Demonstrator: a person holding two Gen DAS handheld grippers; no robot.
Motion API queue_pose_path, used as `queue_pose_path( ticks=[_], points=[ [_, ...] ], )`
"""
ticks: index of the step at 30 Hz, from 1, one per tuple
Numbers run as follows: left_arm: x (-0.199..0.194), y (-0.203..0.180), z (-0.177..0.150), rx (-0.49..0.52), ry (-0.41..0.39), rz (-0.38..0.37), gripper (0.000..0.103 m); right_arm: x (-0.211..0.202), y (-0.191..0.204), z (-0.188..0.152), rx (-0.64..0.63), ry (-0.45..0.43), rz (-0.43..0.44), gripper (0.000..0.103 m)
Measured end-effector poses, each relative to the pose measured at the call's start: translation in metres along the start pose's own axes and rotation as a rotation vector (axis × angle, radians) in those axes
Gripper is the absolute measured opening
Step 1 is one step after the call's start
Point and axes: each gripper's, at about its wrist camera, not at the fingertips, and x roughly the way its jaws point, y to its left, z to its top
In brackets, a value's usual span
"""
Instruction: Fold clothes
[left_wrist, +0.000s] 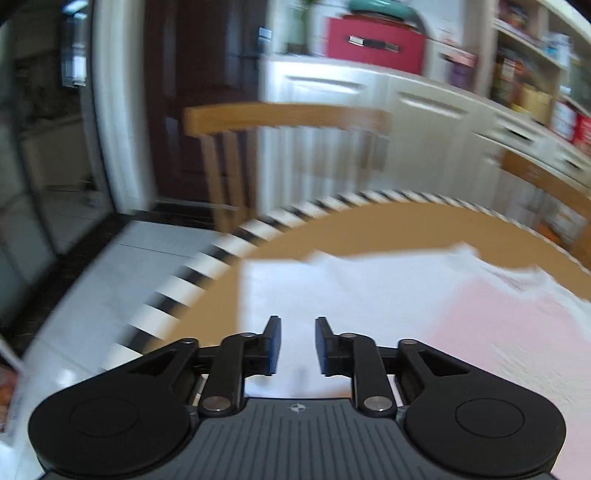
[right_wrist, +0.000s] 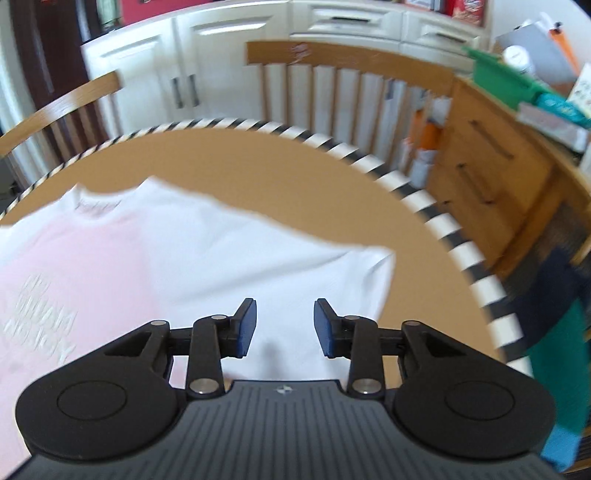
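Now left gripper (left_wrist: 297, 345), right gripper (right_wrist: 284, 328) narrowly parted, empty — above shirt (right_wrist: 229, 240); table (right_wrist: 258, 166) edge near.

Wooden chair (left_wrist: 288, 122), white cabinets (right_wrist: 207, 55), red box (left_wrist: 373, 44)

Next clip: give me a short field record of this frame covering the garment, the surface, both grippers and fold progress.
garment: white T-shirt with pink front panel, lying on the table, collar at the far side
surface: brown table with black-and-white striped edge
left gripper: open, nothing between the pads, over the shirt's left part
right gripper: open, nothing held, over the shirt's right part
surroundings: wooden chairs, white cabinets
fold progress: cannot tell from these views
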Motion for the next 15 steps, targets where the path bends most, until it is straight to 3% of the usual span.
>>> queue_pose_path(
  ticks=[3, 5, 9, 15],
  points=[
    [0.004, -0.023, -0.019, 0.067, 0.067, -0.038, 0.025, 0.02, 0.007, -0.017, -0.044, 0.063, -0.042, 0.031],
    [0.007, -0.028, -0.031, 0.077, 0.111, -0.032, 0.026, 0.018, 0.001, -0.023, -0.015, 0.039, -0.048, 0.034],
    [-0.01, -0.02, -0.04, 0.108, 0.108, -0.014, 0.028, 0.002, -0.005, -0.027, -0.013, 0.095, -0.15, 0.034],
    [-0.08, 0.03, -0.064, -0.041, 0.152, -0.075, 0.041, -0.086, 0.018, -0.083, 0.079, 0.097, 0.072, 0.042]
  ],
)
